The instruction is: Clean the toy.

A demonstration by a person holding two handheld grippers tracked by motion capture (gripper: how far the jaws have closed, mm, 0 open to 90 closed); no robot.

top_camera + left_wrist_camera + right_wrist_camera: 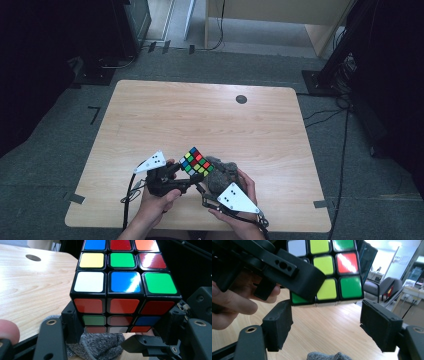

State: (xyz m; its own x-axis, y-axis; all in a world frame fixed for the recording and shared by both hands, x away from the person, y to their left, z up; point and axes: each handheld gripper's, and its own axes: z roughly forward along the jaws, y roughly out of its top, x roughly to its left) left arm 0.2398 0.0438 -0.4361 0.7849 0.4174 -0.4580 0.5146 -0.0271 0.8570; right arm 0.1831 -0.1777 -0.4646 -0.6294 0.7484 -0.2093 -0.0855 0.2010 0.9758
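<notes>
The left gripper (pixel 176 176) had its fingers (pixel 72 326) clamped tight on the cube (pixel 196 161), holding it tilted above the tabletop (pixel 200 115) near the 6 o'clock edge. The right gripper (pixel 325 323) sat just at the cube's 6 o'clock, fingers (pixel 278 323) spread apart and gripping nothing. A grey cloth (pixel 223 173) lay at the cube's 4 o'clock.

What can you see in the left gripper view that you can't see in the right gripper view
Left gripper view alone: the cube's red face, the left gripper clamped on the cube from both sides, and a dark round hole in the table top.

Right gripper view alone: the cube's yellow and green face, the right gripper open below it, and a room with chairs behind.

Both: the cube, the wooden table and grey knitted fabric.
</notes>
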